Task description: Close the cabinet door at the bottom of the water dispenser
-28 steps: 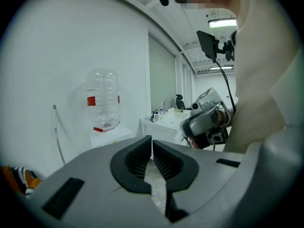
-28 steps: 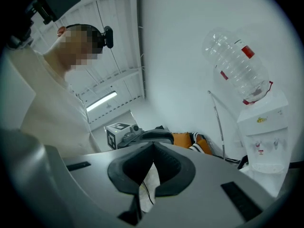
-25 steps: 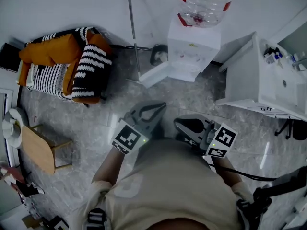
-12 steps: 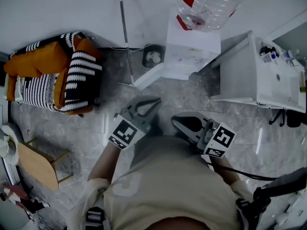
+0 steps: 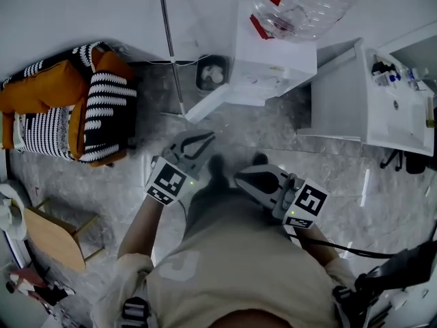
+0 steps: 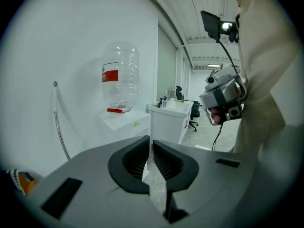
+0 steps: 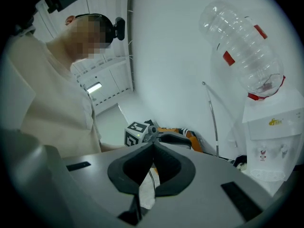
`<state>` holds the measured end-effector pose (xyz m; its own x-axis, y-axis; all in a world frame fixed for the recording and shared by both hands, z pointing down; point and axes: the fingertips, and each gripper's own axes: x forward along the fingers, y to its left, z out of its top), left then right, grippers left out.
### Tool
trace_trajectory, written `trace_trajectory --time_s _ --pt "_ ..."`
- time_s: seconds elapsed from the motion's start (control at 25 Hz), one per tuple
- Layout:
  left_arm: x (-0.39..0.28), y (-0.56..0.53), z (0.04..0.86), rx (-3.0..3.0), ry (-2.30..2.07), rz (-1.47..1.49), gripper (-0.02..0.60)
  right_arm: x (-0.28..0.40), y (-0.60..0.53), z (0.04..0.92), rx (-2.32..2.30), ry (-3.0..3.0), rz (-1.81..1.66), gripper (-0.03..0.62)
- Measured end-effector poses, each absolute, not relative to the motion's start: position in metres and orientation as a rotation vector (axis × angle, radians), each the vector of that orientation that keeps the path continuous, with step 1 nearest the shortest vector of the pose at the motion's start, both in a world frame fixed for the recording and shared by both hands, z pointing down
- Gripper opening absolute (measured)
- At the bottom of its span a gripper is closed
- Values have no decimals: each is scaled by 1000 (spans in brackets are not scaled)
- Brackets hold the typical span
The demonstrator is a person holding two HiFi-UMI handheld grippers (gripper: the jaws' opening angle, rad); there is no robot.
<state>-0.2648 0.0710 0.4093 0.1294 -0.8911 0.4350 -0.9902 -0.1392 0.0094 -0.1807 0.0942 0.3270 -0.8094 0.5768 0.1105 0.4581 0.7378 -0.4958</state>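
The cabinet door (image 5: 208,104), well ahead of the closed, empty left gripper (image 5: 203,138) and right gripper (image 5: 247,180), is judged light and rigid; its free edge should be pushed.

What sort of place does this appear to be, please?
Probably an office lounge or break corner: a bottle-topped water dispenser against a white wall, a white counter unit beside it, an office chair down the corridor, and a striped armchair.

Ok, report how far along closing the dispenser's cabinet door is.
Nothing done: the cabinet door stands swung open from the water dispenser. In hand: the left tongs and right tongs are shut, empty, apart from the door. Left: reaching it and pushing it shut.
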Motion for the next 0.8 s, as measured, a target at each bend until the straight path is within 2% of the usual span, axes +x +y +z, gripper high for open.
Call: trace_trajectory --time_s 0.36,0.8 --pt "-257 24 410 2030 -1833 502 -6 -192 21 343 -814 -2649 978 15" --pt "-238 -12 389 1953 -1879 598 -6 -174 -29 328 -899 -2626 974 15"
